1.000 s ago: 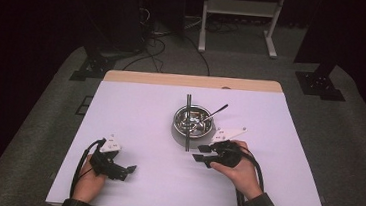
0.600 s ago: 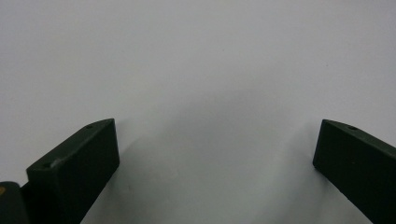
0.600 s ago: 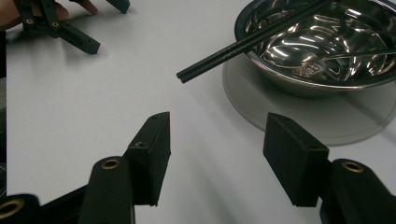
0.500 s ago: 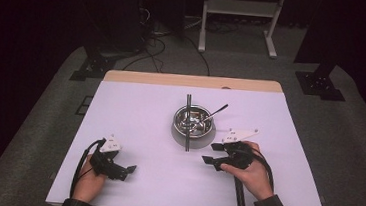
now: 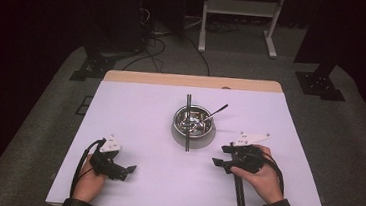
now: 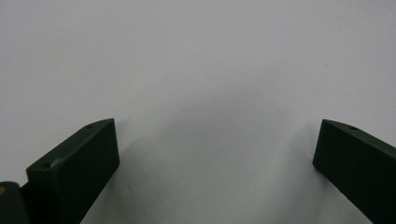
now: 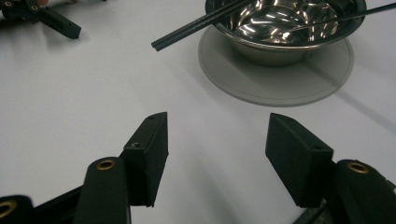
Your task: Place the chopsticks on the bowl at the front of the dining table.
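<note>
A shiny steel bowl (image 5: 194, 120) (image 7: 285, 28) stands on a grey round mat (image 5: 193, 141) (image 7: 275, 79) at the table's middle. A pair of black chopsticks (image 5: 187, 133) (image 7: 196, 25) lies across the bowl's rim, and a dark spoon (image 5: 218, 110) (image 7: 355, 16) leans out of the bowl to the back right. My right gripper (image 5: 219, 155) (image 7: 217, 140) is to the near right of the bowl, apart from it. Its jaws have just been opening and hold nothing. My left gripper (image 5: 127, 172) (image 6: 215, 154) rests open at the near left over bare tabletop.
The white table (image 5: 140, 109) has a wooden strip along its far edge. A thin black line (image 5: 238, 200) runs from under the right hand to the front edge. Cables and a stand's legs lie on the floor beyond the table.
My right gripper has drawn back from the bowl's near side to the right and toward the person, and its jaws stand wider. The left gripper has stayed put.
</note>
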`<state>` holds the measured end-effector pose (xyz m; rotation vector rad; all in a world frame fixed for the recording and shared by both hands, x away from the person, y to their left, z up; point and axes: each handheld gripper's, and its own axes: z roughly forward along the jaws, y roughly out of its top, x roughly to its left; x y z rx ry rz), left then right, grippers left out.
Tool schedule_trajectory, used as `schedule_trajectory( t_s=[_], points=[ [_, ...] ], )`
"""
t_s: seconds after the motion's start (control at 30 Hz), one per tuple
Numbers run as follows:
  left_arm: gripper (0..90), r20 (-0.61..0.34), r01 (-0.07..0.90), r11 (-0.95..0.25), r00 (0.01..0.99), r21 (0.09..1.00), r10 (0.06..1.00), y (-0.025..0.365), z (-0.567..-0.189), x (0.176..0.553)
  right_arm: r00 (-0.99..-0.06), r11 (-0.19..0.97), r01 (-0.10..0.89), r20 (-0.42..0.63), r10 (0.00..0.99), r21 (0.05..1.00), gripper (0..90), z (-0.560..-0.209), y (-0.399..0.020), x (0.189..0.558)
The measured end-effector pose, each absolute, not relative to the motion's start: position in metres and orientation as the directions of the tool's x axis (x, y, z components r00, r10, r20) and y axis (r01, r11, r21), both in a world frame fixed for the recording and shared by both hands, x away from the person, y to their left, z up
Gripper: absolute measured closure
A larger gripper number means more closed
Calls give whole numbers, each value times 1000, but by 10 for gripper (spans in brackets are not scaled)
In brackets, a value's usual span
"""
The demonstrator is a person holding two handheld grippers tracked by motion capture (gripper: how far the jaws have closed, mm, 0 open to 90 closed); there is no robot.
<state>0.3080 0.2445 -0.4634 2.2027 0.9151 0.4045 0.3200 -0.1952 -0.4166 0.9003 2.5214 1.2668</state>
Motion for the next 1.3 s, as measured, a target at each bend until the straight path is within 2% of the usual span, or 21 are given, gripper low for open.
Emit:
schedule_trajectory(
  t_s=[1.3],
  points=[
    [0, 17, 492, -500, 701, 713, 713, 244, -463, 308, -653, 350, 548, 126, 747, 760, 381, -435, -285, 291]
  ],
)
